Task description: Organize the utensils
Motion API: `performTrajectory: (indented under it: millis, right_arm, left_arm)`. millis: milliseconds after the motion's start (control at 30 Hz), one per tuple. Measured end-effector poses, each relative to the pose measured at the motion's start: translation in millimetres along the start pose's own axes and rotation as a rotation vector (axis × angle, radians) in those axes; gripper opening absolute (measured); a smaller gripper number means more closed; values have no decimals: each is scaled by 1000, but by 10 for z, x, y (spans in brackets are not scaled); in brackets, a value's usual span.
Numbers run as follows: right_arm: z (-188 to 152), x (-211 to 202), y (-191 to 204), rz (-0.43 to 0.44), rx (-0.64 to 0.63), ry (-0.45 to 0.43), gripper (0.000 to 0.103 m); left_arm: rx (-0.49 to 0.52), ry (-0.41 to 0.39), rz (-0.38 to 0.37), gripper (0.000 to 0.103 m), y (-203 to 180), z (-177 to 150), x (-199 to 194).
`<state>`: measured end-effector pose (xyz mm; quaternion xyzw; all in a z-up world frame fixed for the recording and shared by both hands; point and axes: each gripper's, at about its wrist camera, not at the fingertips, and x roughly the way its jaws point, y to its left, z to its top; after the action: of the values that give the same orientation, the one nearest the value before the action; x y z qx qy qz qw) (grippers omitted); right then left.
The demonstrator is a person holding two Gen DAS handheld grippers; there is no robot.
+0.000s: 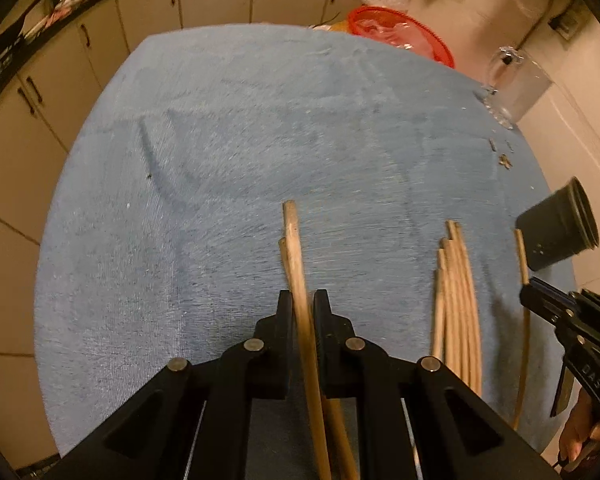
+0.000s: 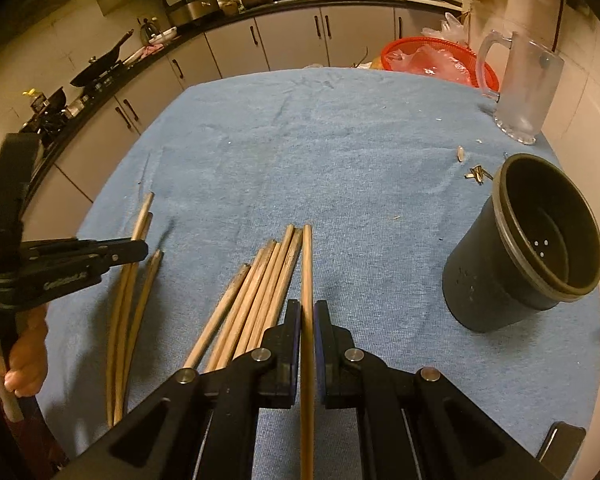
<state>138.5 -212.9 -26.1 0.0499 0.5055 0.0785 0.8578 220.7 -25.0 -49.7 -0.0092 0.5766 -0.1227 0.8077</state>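
Chopsticks of pale, round wood lie on the blue terry towel (image 2: 340,152) that covers the table, its nap brushed into streaks. Largest on the towel is a black plastic holder cup (image 2: 520,256), a tapered cylinder with a rolled rim and small drain holes in its floor, standing at the right edge. Behind it stand a frosted glass mug (image 2: 520,88) with a handle and a red mesh basket (image 2: 432,60) holding crumpled clear plastic. A loose bundle of chopsticks (image 2: 256,288) lies fanned in the middle, tips pointing away.

The right gripper (image 2: 307,308), matte black with round metal pins, has its jaws narrowed onto a single chopstick (image 2: 307,264) just right of the bundle. The left gripper (image 1: 300,300) is drawn close around the upper chopstick (image 1: 294,248) of a separate group lying to the left, and another stick lies under it. Raised lettering on each gripper's side is too blurred to read. Small metal bits (image 2: 478,174) lie near the cup.
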Motion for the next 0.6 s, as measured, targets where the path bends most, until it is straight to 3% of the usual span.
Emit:
performTrajectory:
  millis: [133, 600]
  right_arm:
    - [-9, 18, 4, 4, -2, 4, 7]
    - [-23, 20, -15, 19, 4, 2, 7]
  left_arm:
    - [-40, 19, -5, 18, 124, 21, 87]
    - [-105, -11, -47, 22, 474, -92, -81]
